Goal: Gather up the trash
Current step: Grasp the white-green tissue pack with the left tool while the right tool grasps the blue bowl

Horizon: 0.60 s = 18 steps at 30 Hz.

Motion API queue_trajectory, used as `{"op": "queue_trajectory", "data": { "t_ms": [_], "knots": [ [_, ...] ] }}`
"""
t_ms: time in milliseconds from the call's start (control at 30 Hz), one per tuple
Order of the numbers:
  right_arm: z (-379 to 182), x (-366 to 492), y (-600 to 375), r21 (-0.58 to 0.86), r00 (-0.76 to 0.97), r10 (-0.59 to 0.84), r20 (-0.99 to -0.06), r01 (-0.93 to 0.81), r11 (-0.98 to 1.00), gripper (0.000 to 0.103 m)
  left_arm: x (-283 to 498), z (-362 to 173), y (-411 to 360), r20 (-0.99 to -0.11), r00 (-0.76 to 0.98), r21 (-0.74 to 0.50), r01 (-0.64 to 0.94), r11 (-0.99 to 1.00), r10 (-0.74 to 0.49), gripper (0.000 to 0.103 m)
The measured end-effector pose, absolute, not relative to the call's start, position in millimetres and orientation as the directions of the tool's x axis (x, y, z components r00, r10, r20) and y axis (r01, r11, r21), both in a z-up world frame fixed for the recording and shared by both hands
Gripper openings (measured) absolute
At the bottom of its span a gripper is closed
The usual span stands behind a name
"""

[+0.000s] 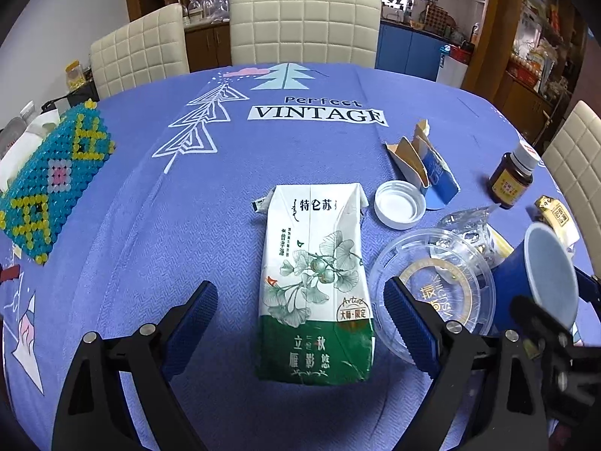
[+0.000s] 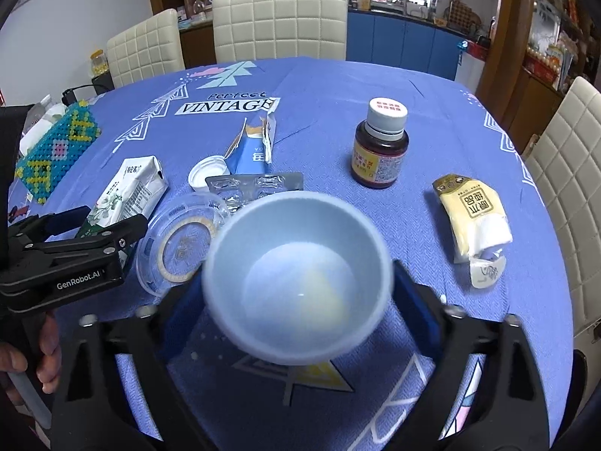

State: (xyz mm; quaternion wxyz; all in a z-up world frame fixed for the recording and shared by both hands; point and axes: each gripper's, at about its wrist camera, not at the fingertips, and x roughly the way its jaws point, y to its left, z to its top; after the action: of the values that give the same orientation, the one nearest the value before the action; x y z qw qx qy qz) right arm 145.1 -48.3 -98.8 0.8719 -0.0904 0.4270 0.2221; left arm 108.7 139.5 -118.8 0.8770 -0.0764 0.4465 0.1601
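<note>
- The left gripper [image 1: 300,323] hung low over the bench [image 1: 150,195], its fingers [image 1: 191,323] spread wide to either side of a flattened milk carton [image 1: 313,278], touching neither edge as far as I could tell.
- The right gripper [image 2: 296,293] held a blue paper cup [image 2: 296,278] between its fingers [image 2: 413,300], mouth toward the camera, a pale residue at the bottom.
- A clear plastic lid [image 1: 432,293] lay just right of the carton, with a white cap [image 1: 400,205] and a torn blue box [image 1: 428,167] beyond.
- Further right stood a brown medicine bottle [image 2: 381,146]; a cream wrapper [image 2: 471,218] lay near it, and an empty blister pack [image 2: 255,184] sat behind the cup.
</note>
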Motion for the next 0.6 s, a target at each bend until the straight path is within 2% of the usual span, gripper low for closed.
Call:
{"op": "queue_trajectory", "data": {
  "t_ms": [33,167,233,600],
  "knots": [
    [-99,145,-48,0.030,0.542,0.312,-0.781,-0.466,0.884,0.083,108,-119,139,-0.803,0.555,0.016,-0.348,0.938,0.219,0.083],
    [-99,145,-48,0.026,0.547,0.306,-0.779,-0.460,0.888,0.083,110,-120,140,-0.806,0.552,0.023,-0.330,0.944,0.213,0.056],
    [-98,146,-49,0.023,0.549,0.297,-0.781,-0.451,0.892,0.083,109,-121,141,-0.808,0.551,0.024,-0.327,0.945,0.211,0.049],
    [-84,135,-66,0.012,0.577,0.263,-0.774,-0.401,0.916,0.083,93,-103,135,-0.780,0.594,0.004,-0.311,0.950,0.197,0.049]
  ]
}}
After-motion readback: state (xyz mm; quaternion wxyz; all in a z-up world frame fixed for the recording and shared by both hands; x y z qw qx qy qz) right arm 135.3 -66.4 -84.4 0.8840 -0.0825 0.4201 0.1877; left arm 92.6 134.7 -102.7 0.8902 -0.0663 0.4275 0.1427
